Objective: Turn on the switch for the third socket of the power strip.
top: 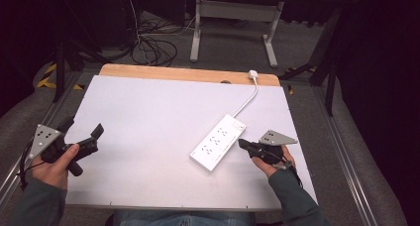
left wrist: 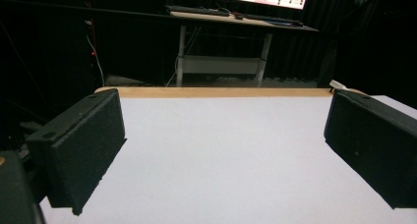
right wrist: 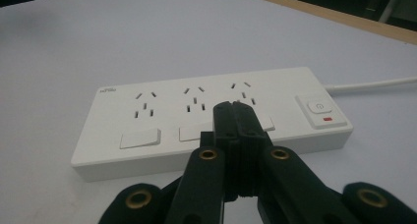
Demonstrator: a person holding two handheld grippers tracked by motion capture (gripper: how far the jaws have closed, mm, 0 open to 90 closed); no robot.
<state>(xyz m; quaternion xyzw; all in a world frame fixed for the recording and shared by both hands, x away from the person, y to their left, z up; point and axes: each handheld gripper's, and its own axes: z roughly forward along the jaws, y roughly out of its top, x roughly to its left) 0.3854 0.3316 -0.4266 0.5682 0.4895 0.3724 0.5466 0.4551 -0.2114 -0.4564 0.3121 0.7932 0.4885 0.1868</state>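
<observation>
The power strip [right wrist: 211, 118] looks like smooth white plastic (slightly glossy); the table [top: 148, 137] top is matt white, with a wooden edge.

Power strip [top: 218, 142] lay right of centre on the table [top: 148, 137], its cord [top: 246, 101] running to the far edge. Right gripper [top: 242, 143] just beside it; left gripper [top: 81, 129] well apart, at the left edge.

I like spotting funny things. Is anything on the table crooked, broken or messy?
Nothing looks broken or spilled. The white power strip lies slanted across the white table, and its plug rests loose at the table's far edge, not plugged into anything. The right gripper, jaws shut, points at the strip; the left gripper is open.
</observation>
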